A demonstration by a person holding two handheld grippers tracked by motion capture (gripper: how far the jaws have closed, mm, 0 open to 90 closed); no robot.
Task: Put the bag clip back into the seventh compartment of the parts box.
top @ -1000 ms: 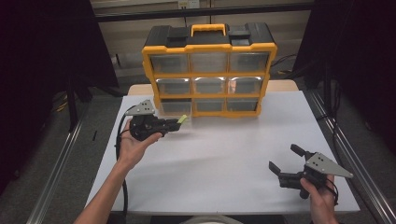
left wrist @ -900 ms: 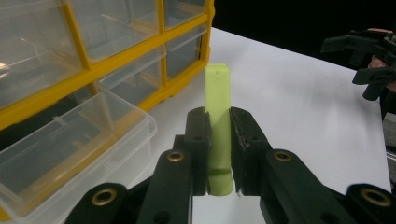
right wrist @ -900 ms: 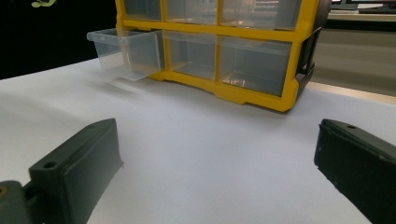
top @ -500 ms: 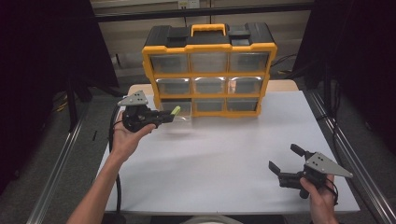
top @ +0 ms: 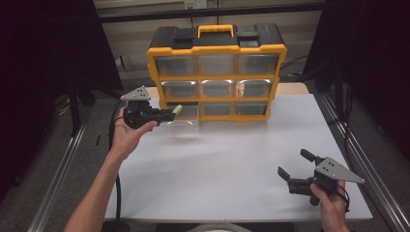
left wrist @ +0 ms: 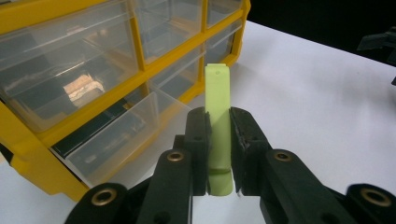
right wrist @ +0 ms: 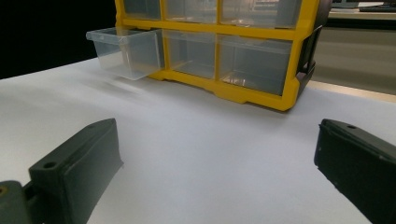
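**Green strip held up beside the open drawer**

While the left forearm reaches up from the near edge of the bench point(top: 232, 159), the left hand point(top: 126, 135) is turned palm-up and cradles the left gripper point(top: 170, 113) above the bench's far left corner. Its fingers point(left wrist: 198, 135) are clamped on a pale green strip point(left wrist: 218, 116), which stands out past the fingertips and points toward the yellow organizer point(top: 215, 48). The strip's free end sits just beside the clear drawer point(top: 181, 118) pulled out of the organizer's bottom row at its left end; from these angles I cannot tell whether the strip is over the drawer or just short of it.

The right hand point(top: 331, 205) rests low at the near right corner, well apart from the organizer. It grips the right gripper point(top: 295, 165) from below, with the grey plate on top. Its fingers point(right wrist: 79, 163) are spread wide with bare bench between them, aimed toward the organizer's front.
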